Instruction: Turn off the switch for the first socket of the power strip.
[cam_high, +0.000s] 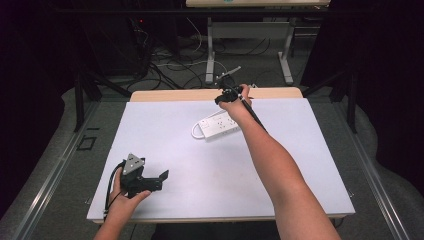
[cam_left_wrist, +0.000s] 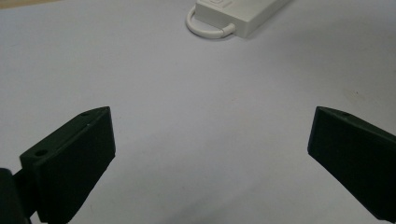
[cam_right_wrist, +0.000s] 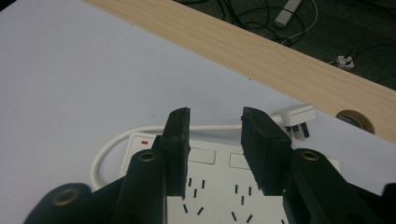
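A white power strip (cam_high: 217, 125) lies at the back middle of the white table cover (cam_high: 210, 170), its cable looped at its left end. My right gripper (cam_high: 223, 97) hovers over the strip, held by a hand with a bare forearm. In the right gripper view its jaws stand a little apart over the strip's sockets (cam_right_wrist: 215, 196), open (cam_right_wrist: 214, 115) with nothing between them; the strip's white plug (cam_right_wrist: 299, 119) lies just beyond. My left gripper (cam_high: 161, 180) rests at the front left, jaws wide open (cam_left_wrist: 212, 114) and empty, facing the power strip (cam_left_wrist: 238, 14) farther off.
A strip of bare wooden tabletop (cam_high: 200, 94) runs along the far edge of the cover. Beyond it are floor cables (cam_high: 175, 65) and the white legs of another table (cam_high: 210, 50). Dark curtains close in both sides.
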